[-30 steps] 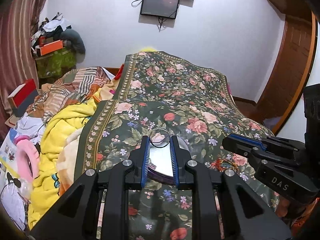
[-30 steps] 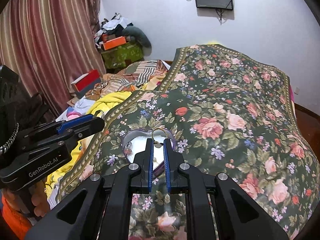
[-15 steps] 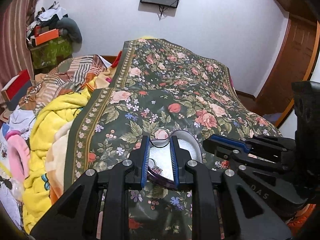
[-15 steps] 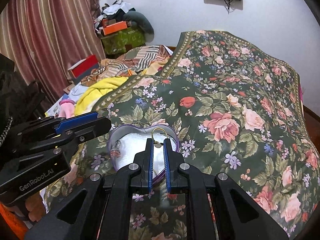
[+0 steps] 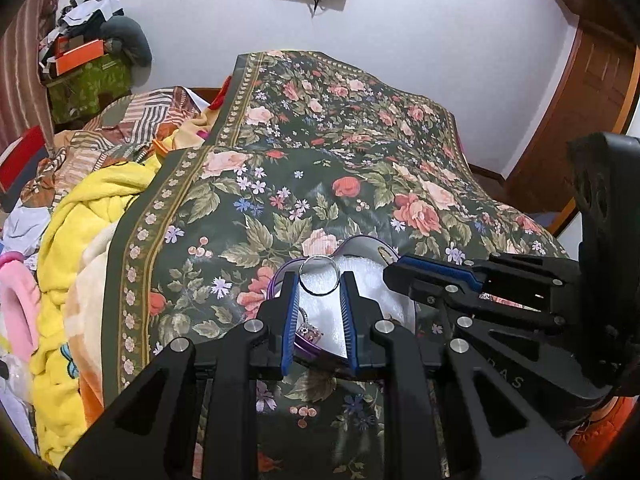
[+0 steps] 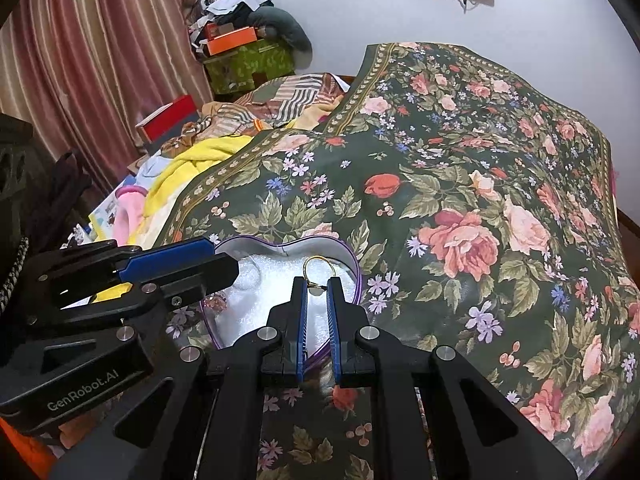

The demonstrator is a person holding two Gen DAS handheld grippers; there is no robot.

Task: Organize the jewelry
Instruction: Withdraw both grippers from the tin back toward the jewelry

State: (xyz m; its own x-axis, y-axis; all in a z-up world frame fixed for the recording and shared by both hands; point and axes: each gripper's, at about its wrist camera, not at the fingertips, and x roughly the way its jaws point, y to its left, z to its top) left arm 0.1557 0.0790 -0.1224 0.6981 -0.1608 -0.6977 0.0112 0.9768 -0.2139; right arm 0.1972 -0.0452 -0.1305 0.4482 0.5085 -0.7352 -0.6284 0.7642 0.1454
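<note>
A purple heart-shaped tin (image 6: 348,254) with white foam lining lies open on the floral bedspread; it also shows in the left wrist view (image 5: 362,244). My left gripper (image 5: 319,280) is shut on a silver ring (image 5: 319,279) and holds it over the tin. My right gripper (image 6: 317,289) is shut on a gold ring (image 6: 317,267) with a small round stone, also over the foam. A small pink charm (image 5: 308,333) lies in the tin's left side. Each gripper shows in the other's view, the right one (image 5: 404,274) and the left one (image 6: 224,266).
The floral bedspread (image 6: 460,184) covers the bed. A yellow blanket (image 5: 76,240) and striped cloth (image 5: 132,128) pile up on the left. A wooden door (image 5: 592,92) stands at the right. Boxes and clothes (image 6: 244,48) are stacked by the curtain.
Both grippers have moved forward and down over the heart tin with their rings still held. The tin looks larger and closer in both views.
</note>
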